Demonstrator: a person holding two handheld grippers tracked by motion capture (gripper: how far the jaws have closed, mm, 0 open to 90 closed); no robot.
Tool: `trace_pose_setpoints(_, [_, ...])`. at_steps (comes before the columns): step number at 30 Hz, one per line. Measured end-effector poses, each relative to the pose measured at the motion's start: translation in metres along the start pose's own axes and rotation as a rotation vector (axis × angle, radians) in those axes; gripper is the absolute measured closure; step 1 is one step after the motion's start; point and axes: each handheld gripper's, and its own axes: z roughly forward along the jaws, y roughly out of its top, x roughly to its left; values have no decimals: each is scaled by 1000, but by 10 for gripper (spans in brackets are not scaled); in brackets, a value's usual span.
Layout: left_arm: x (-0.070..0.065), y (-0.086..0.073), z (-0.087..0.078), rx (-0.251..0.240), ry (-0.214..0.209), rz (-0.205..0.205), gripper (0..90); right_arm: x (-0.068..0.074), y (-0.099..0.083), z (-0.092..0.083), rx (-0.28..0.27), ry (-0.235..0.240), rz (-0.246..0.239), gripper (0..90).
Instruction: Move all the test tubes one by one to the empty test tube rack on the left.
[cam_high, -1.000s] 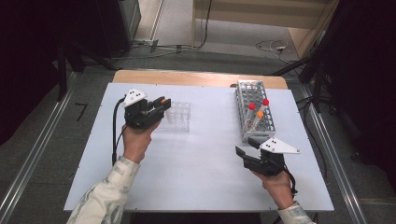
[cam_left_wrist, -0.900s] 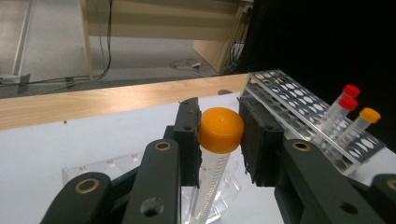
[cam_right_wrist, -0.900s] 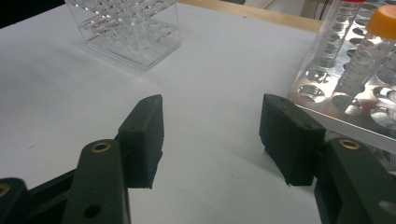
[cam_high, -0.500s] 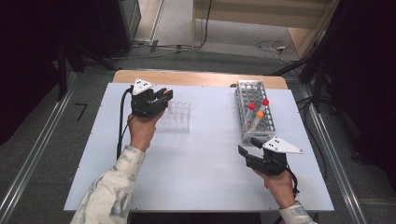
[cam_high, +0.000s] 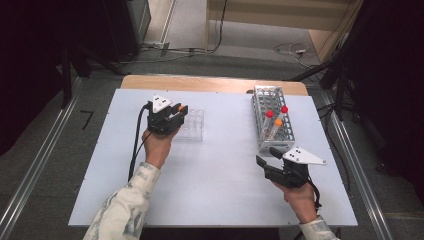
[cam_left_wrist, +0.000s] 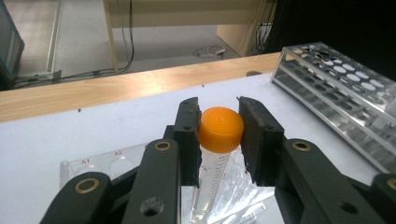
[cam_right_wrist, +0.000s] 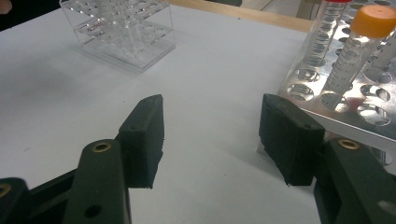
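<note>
Gripping orange-capped tube (cam_left_wrist: 219, 135), left gripper (cam_left_wrist: 219, 128) above clear tray (cam_left_wrist: 100, 163) edge.

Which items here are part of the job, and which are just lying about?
In the job:
- left gripper, shut on the orange-capped tube
- clear well plate, right beneath that tube
- metal tube rack, with red- and orange-capped tubes standing in it

Lying about:
- right gripper, open, idle by the rack
- cables on the floor beyond the table
</note>
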Motion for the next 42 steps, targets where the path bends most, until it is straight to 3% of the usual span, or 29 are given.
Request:
trace_pose_setpoints(9, [0,-9,5,23,-11,-9,688,1,-2,2,14,2,4,384])
trace_pose_setpoints(16, [0,-11,1,13,-29,-20,605,0,-3,4,18,-4,5,384])
trace_pose_setpoints(22, [2,-12,-11,-9,-47,-55,480,-4,-4,4,15,-19,17,385])
trace_pose_setpoints(31, [-4,-24,-34,23,-73,-52,289,-7,-3,3,7,-35,24,370])
trace_pose_setpoints(36, [-4,-33,-44,38,-67,-39,241,-9,-3,3,-2,-51,31,357])
trace_pose_setpoints(42, [0,-41,-56,42,-68,-53,229,-13,-2,2,-8,-70,40,355])
